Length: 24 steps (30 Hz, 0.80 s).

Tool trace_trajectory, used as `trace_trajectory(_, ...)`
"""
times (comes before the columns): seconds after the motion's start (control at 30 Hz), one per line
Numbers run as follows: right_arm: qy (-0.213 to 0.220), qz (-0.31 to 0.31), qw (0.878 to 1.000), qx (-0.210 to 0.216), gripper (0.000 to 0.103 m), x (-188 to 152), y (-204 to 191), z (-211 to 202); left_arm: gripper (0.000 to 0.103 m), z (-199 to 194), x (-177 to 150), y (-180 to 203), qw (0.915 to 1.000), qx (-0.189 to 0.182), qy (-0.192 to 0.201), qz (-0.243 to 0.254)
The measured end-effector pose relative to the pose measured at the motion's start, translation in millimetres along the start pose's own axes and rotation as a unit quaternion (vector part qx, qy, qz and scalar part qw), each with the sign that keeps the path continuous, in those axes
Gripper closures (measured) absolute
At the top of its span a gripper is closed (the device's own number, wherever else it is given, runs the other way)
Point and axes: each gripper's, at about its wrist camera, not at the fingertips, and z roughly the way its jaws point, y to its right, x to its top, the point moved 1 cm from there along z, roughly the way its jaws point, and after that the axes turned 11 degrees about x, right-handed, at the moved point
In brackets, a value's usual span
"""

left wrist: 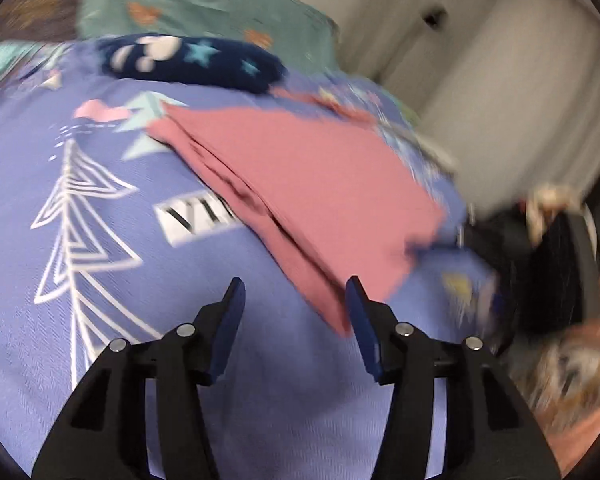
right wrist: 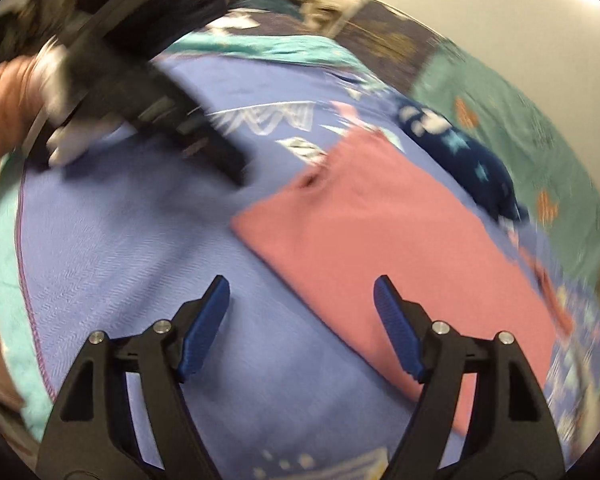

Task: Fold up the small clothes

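Observation:
A pink garment [left wrist: 312, 184], folded flat, lies on a purple patterned blanket [left wrist: 100, 248]. My left gripper [left wrist: 295, 284] hovers over the blanket at the garment's near corner. Its jaws stand open and the pads press on nothing, though the pink corner reaches close to the right finger. In the right wrist view the pink garment [right wrist: 400, 256] stretches from the centre to the lower right. My right gripper [right wrist: 301, 282] is open above the blanket [right wrist: 120, 264], just short of the garment's near edge, holding nothing. The left tool's black housing [right wrist: 148, 92] shows blurred at the upper left.
A navy garment with stars [left wrist: 188, 60] [right wrist: 460, 148] lies past the pink one. Green bedding [left wrist: 204, 0] [right wrist: 520, 120] lies behind it. A gloved hand and orange sleeve [right wrist: 4, 100] are at the left. White walls [left wrist: 500, 100] and a dark blurred shape [left wrist: 540, 264] are on the right.

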Motion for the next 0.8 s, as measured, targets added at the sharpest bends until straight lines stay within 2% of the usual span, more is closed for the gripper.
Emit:
trace_trajectory(0.1,-0.012,-0.008,1.0,-0.021,0.027,8,-6,12,0.05,7,9,-17,0.9981,-0.002,0.016,-0.059)
trace_trajectory(0.2,-0.009,-0.007,0.999,-0.038,0.028,10,-6,13,0.05,20,11,-16,0.9971,-0.01,0.004,-0.075)
trace_trajectory(0.37,-0.007,0.006,0.999,-0.049,0.029,0,5,5,0.049,32,2,13,0.9979,-0.039,-0.041,-0.031)
trace_trajectory(0.43,-0.007,0.018,0.999,-0.043,0.029,-5,13,1,0.046,43,-8,23,0.9938,-0.074,-0.074,-0.038)
trace_trajectory(0.53,-0.004,0.035,0.999,-0.031,0.028,-8,20,-2,0.045,41,-16,32,0.9941,-0.076,-0.071,-0.03)
trace_trajectory(0.6,-0.004,0.04,0.999,-0.026,0.028,-8,22,-1,0.068,40,-16,29,0.9926,-0.079,-0.077,-0.052)
trace_trajectory(0.63,-0.004,0.04,0.999,-0.024,0.028,-7,23,0,0.089,41,-17,26,0.9919,-0.074,-0.082,-0.063)
trace_trajectory(0.7,-0.002,0.04,0.999,-0.021,0.028,-4,23,3,0.094,40,-17,21,0.9914,-0.066,-0.073,-0.086)
trace_trajectory(0.8,0.005,0.028,0.999,-0.022,0.028,8,19,9,0.097,29,-10,22,0.9893,-0.093,-0.041,-0.105)
